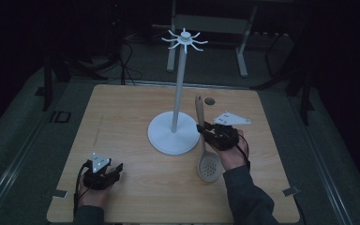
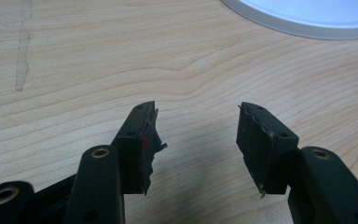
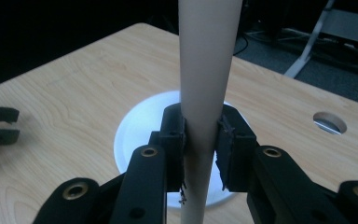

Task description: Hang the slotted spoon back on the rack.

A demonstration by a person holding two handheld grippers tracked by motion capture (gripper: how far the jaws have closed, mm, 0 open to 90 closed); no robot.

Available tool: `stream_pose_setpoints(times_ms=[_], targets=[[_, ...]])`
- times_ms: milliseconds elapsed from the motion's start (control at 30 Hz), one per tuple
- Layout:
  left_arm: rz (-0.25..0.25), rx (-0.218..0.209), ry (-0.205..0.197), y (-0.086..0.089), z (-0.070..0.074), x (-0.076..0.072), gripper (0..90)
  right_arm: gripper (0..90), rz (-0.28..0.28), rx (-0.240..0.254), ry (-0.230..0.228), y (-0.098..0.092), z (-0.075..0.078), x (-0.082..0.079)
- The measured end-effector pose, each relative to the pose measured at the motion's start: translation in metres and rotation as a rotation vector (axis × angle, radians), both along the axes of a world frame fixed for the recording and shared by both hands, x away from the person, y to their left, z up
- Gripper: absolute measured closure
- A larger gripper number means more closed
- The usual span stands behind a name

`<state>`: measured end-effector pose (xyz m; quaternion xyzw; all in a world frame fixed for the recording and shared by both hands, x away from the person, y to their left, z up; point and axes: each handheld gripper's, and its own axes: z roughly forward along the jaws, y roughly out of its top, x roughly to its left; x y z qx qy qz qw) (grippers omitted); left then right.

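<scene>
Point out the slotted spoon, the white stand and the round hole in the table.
slotted spoon (image 1: 208, 165): high view, on its perforated bowl.
white stand (image 1: 173, 135): high view, on its round base.
round hole (image 1: 209, 101): high view, on the dark opening in the tabletop behind the spoon handle.

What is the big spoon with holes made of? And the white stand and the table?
The spoon looks like pale beige plastic or silicone, maybe light wood: smooth, matte, one even colour. The white stand seems painted metal or plastic, with a soft sheen on its round base. The table looks like wood, or a wood-print top: wavy grain lines run across it. The right gripper is clamped on the spoon's handle.
</scene>
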<state>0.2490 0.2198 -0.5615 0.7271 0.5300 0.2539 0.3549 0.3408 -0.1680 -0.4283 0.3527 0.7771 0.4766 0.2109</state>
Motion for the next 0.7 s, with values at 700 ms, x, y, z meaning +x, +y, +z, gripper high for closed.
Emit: stream_pose_setpoints(times_ms=[700], targets=[[0.003,-0.003,-0.006,0.001,0.001,0.000,47.8,74.1,0.003,0.062,-0.034,0.000,0.013,0.012]])
